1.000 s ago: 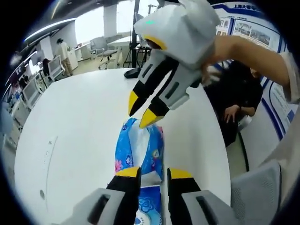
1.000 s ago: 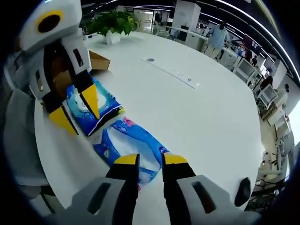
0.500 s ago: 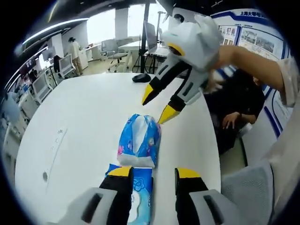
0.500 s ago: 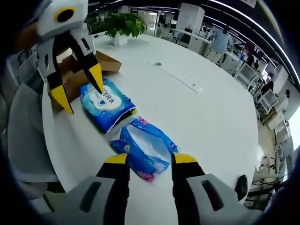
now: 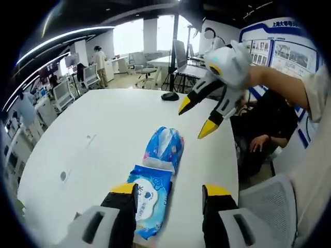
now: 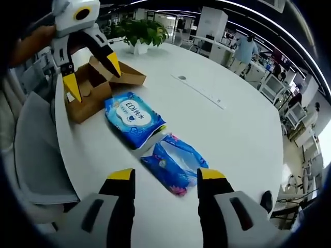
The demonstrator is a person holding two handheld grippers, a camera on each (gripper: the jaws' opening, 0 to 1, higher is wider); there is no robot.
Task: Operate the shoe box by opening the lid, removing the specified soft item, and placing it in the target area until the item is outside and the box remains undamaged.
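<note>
Plainly, both soft packs lay out on the white surface [image 6: 243, 129], so the step in hand looked like the end of the placing. The left gripper [image 5: 168, 192] stood with its jaws wide apart and held nothing; the wipes pack [image 5: 147, 201] lay just ahead of it, partly under its left jaw tip, and the tissue pack [image 5: 165, 148] lay straight ahead beyond that, the two packs touching or nearly so. The right gripper [image 6: 164, 178] was likewise spread wide and empty, with the tissue pack [image 6: 175, 161] lying just ahead between its jaw tips and the wipes pack [image 6: 134, 118] a little farther ahead and to the left.

In the right gripper view the shoe box [image 6: 98, 85] sat farther ahead still, at the left, close behind the wipes pack, with its flap turned open and its cardboard showing no tear or crush. The left gripper [image 6: 89, 64] hung above it there, jaws apart. In the left gripper view the right gripper [image 5: 199, 118] hovered above the surface beyond the tissue pack, also open.

By my judgement the items were out and the box sound. What remained, if anything, was to draw both grippers clear without brushing the packs or the open flap.
</note>
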